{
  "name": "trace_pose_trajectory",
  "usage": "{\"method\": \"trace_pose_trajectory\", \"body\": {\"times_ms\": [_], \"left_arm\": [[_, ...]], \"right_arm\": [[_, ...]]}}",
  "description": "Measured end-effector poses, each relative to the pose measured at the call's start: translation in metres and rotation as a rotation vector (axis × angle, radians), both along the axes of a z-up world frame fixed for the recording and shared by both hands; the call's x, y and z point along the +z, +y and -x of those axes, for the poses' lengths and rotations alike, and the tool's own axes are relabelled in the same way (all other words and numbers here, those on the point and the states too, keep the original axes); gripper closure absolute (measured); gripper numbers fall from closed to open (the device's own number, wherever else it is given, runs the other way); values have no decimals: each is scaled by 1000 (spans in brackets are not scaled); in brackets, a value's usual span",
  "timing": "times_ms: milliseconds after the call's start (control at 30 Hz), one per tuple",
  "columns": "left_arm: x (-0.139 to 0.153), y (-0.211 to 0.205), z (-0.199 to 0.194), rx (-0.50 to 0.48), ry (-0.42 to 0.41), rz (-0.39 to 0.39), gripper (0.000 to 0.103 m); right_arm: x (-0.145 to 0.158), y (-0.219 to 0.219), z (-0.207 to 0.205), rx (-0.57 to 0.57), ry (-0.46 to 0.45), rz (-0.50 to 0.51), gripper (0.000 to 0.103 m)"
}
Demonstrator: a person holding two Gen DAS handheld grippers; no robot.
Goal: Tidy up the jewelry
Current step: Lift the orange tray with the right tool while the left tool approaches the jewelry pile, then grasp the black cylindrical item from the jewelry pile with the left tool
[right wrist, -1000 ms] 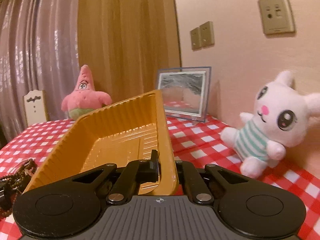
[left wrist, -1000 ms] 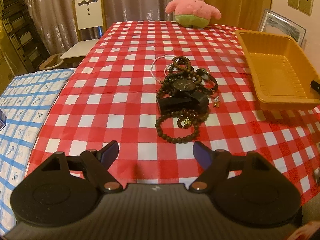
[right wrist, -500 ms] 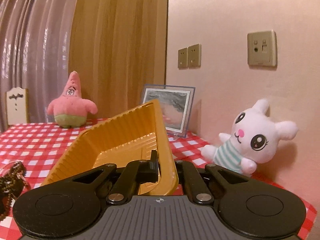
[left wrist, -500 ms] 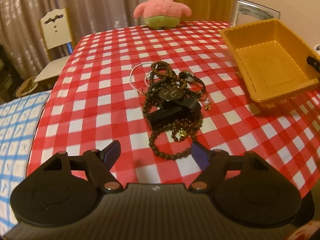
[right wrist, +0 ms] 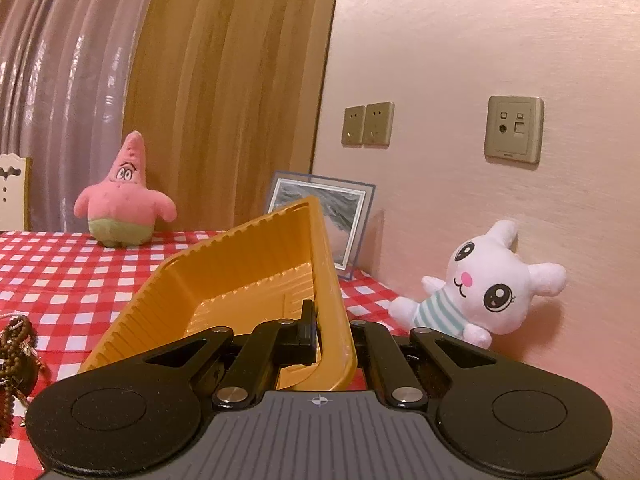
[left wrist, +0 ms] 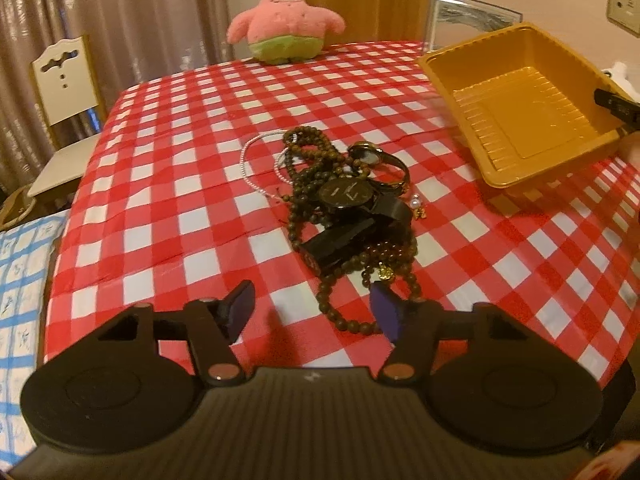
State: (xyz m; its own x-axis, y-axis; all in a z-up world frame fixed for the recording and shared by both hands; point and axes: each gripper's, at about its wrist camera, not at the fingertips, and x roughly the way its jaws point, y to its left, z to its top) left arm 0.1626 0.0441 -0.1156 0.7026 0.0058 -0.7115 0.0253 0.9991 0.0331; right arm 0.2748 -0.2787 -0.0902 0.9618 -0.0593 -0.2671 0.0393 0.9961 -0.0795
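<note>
A tangled jewelry pile [left wrist: 344,216] lies mid-table on the red checked cloth: brown bead bracelets [left wrist: 348,312], a black watch [left wrist: 346,194], a white bead strand [left wrist: 252,168], a gold-rimmed watch [left wrist: 372,154] and a pearl earring [left wrist: 416,204]. My left gripper [left wrist: 312,304] hovers at the pile's near end. Its jaws are closing; a bead loop shows between the tips, but the pads do not press on it. My right gripper [right wrist: 320,320] is shut on the rim of the empty orange tray [right wrist: 240,280], held tilted. In the left wrist view the tray [left wrist: 520,112] is at the right.
A pink star plush [left wrist: 284,16] sits at the table's far edge. A white bunny plush [right wrist: 488,284] and a framed picture [right wrist: 320,208] stand by the wall. A chair [left wrist: 64,80] and a blue-patterned cloth [left wrist: 20,280] are to the left.
The left gripper came closer to the pile and its jaws narrowed. The right gripper moved with the tray, which has come nearer the pile in the left wrist view.
</note>
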Motion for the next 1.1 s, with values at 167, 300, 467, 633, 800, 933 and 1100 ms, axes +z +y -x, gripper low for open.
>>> {"method": "trace_pose_trajectory", "body": {"times_ms": [167,300,467,633,800,933,1100], "left_arm": [[-2,-1,-7,-53,-18,-17,58],[0,0,-14,-95,-41,-33,59],[-4,3,-30,-159,-46,-45,59],[-10,5,-41,-218,-33,-17,69],[-12,9,-43,-247,-12,27,75],[-6,12,-36,-265,18,95,83],[-2,11,-36,-258,28,125,84]], "right_arm": [[0,3,4,-16,10,6,99],[1,2,6,-22,20,4,99],[3,4,7,-20,25,10,99],[5,4,11,-10,30,19,99],[5,2,15,-5,43,14,99],[7,1,18,-2,53,15,99],[6,2,22,-6,63,18,99]]}}
